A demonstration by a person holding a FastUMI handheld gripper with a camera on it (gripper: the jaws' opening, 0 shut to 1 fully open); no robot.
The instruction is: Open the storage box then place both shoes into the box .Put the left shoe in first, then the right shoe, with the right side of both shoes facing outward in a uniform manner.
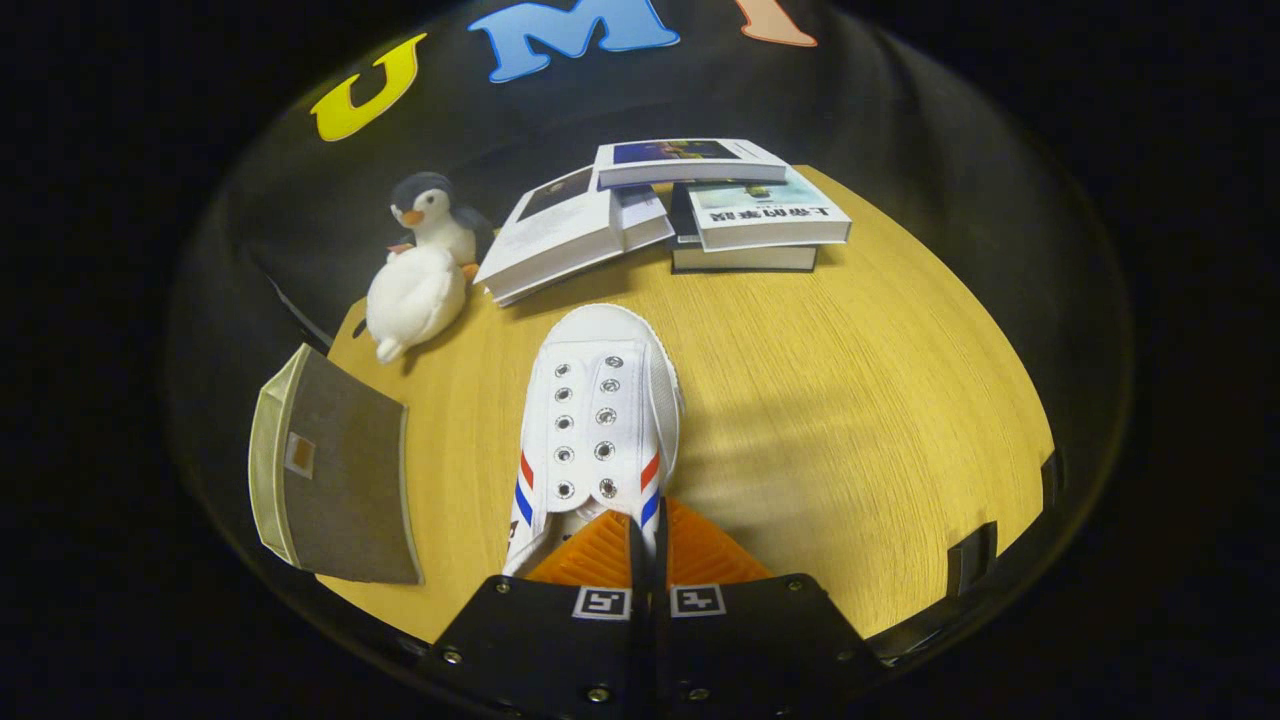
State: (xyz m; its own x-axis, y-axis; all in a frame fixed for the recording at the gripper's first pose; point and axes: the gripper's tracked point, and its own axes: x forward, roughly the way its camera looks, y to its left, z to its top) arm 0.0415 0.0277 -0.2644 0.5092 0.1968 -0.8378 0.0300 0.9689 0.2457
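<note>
Shoe (601, 420) is sitting toe-away from the gripper (648, 545), near the middle of the wooden table (850, 420), and its heel end is reaching right back to the fingers. White canvas, no laces, two rows of metal eyelets showing, red and blue diagonal stripes on both sides near the collar. No brand mark readable on it.

Gripper jaws are pressed nearly together, with only a thin slit showing between the fingers. They are meeting at the rear of the shoe's opening, and the pictures aren't showing clearly whether collar fabric is pinched between them, so I cannot tell if there's a real grip. Two small square fiducial markers are sitting on the gripper body just behind the fingers; they carry pattern only, no text.

Storage box (335, 470) is lying at the table's left edge, left of the shoe and well apart from it. Grey-brown fabric, pale trim on its left side, a small square tag on the face; tag is too small to read. Looks flat or closed from this angle.

Plush penguin (425, 265) is lying at the far left corner, beyond the box.

Books (690, 205) are stacking up along the far edge, beyond the shoe's toe. One thick white volume is leaning on the pile, others are lying flat. Topmost right cover is showing printed characters, seen upside down and not legible here.
</note>
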